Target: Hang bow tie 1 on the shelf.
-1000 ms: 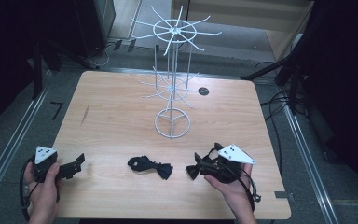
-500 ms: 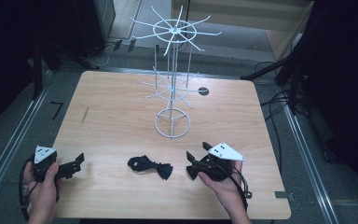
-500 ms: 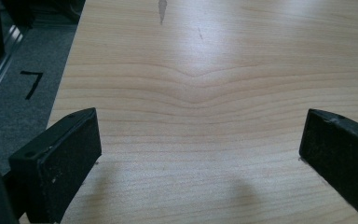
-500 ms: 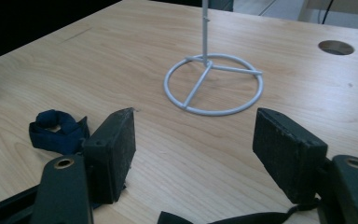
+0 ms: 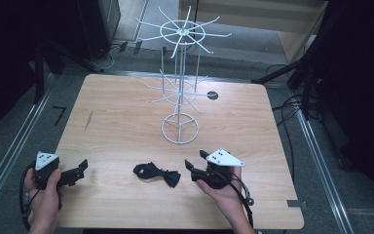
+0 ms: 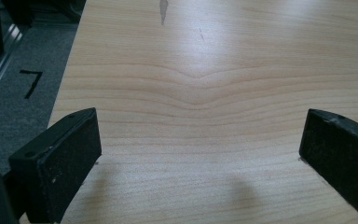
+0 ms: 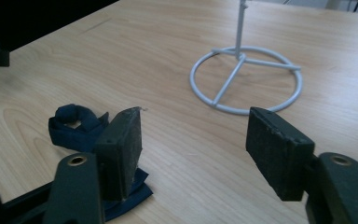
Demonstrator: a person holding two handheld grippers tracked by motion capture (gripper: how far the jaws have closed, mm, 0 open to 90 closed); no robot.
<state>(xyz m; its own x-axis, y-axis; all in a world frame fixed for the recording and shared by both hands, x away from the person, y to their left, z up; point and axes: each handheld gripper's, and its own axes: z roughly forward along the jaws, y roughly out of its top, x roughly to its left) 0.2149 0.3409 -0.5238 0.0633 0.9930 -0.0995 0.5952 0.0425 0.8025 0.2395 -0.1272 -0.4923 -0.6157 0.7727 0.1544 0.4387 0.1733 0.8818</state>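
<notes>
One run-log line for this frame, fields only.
left gripper: open, idle near table corner | right gripper: open, beside dark bow tie | wire stand: upright, nothing hung

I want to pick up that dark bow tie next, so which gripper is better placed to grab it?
Right, probably. The right gripper is open beside the bow tie, whose cloth lies at one of its fingers in the right gripper view. The left gripper is open too, but sits farther off near the table edge.
</notes>
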